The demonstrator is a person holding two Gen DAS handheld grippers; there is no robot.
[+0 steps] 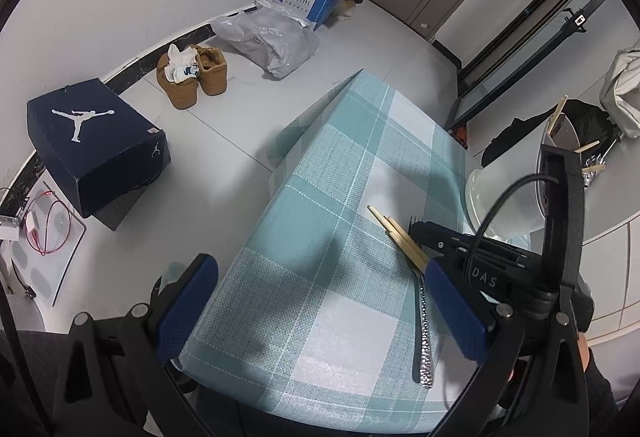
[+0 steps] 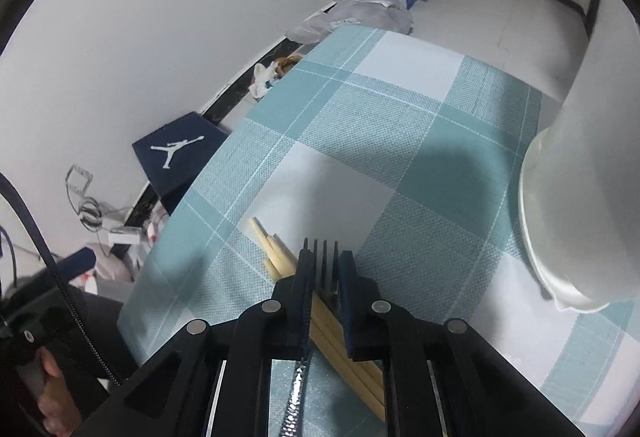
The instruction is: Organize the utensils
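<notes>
A narrow table covered in a teal and white checked tablecloth [image 1: 332, 197] is filling both views. On it, a metal fork [image 2: 322, 265] with a textured handle is lying across a small bundle of wooden chopsticks [image 2: 280, 257], touching them. The right gripper [image 2: 324, 265] is pointing steeply down at the fork, its two blue-padded fingers nearly closed around the fork's head with the tines poking out beyond the tips; whether the pads are actually pressing on the metal cannot be told. The left gripper [image 1: 320, 301] is hanging wide open over the near end of the table, holding nothing. A pale bowl [image 2: 560, 217] is sitting near the table's right edge. On the floor beyond are lying a dark blue shoebox [image 1: 96, 145] and tan boots [image 1: 192, 75].
</notes>
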